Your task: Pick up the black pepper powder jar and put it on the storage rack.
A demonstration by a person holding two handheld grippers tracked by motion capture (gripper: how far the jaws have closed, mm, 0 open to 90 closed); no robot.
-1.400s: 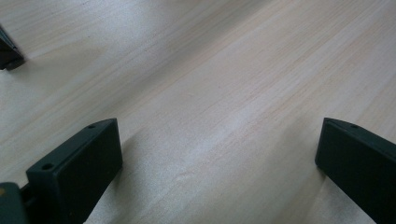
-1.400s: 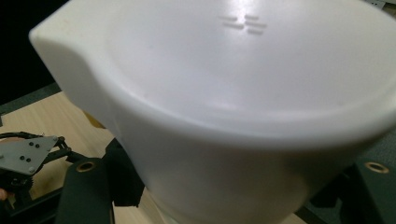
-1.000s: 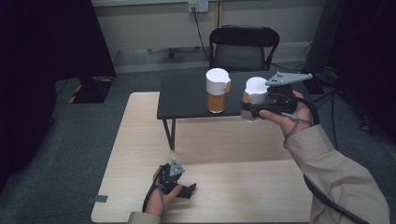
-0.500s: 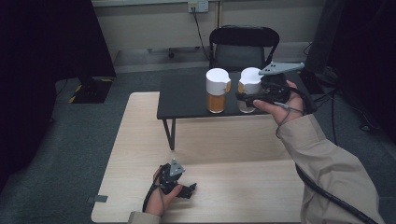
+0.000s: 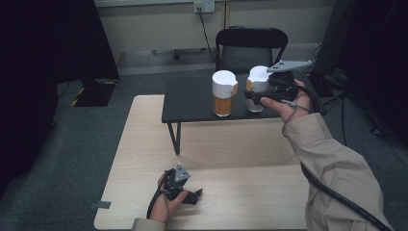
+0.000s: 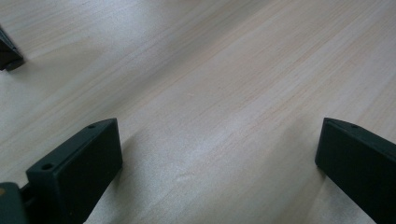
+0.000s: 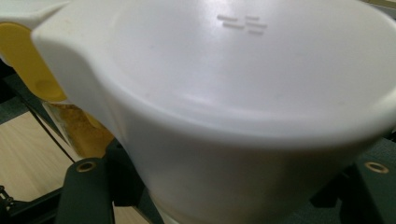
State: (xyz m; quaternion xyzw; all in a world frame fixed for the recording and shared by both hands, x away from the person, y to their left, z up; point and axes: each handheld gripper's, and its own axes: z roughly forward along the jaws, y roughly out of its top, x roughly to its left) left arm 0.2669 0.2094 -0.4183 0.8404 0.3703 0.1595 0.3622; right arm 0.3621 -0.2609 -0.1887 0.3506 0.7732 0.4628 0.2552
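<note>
A jar is clamped in the right tongs for carrying, while the left tongs are rested wide open and empty on the worktop.

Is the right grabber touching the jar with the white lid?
Touching. In the right gripper view the jaws of the right gripper sit tight on both sides of the white-lidded jar, just under its lid.

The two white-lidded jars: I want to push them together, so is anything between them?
Nothing: the high view shows bare black table top between the free jar and the held jar.
</note>
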